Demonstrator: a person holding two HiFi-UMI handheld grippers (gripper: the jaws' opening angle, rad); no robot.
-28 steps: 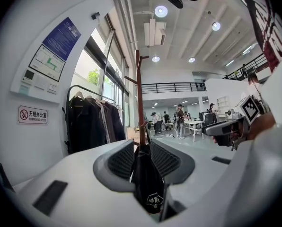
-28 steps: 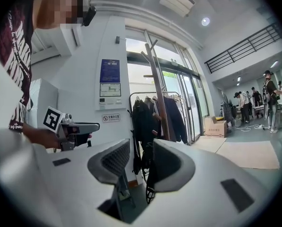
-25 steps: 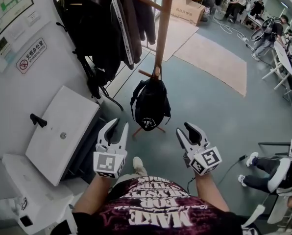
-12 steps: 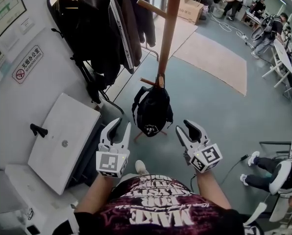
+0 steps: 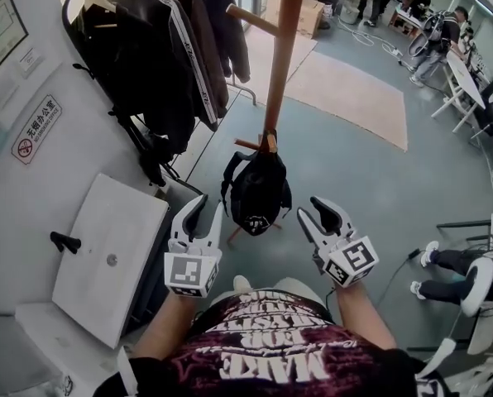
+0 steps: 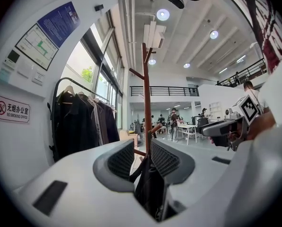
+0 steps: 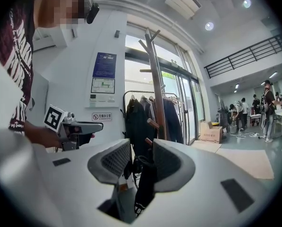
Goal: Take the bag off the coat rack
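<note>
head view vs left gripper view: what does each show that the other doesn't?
Head view only: the white panel lying by the wall, and the left gripper from above, open and empty. Left gripper view only: ceiling lights and the balcony railing. Both: the black bag hanging low on the coat rack, the dark jackets, the no-smoking sign and the open right gripper.

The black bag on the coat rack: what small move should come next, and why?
Probably bring the left gripper and right gripper forward toward the bag. It hangs from a low peg of the coat rack; both grippers, jaws apart, are short of it and hold nothing.
</note>
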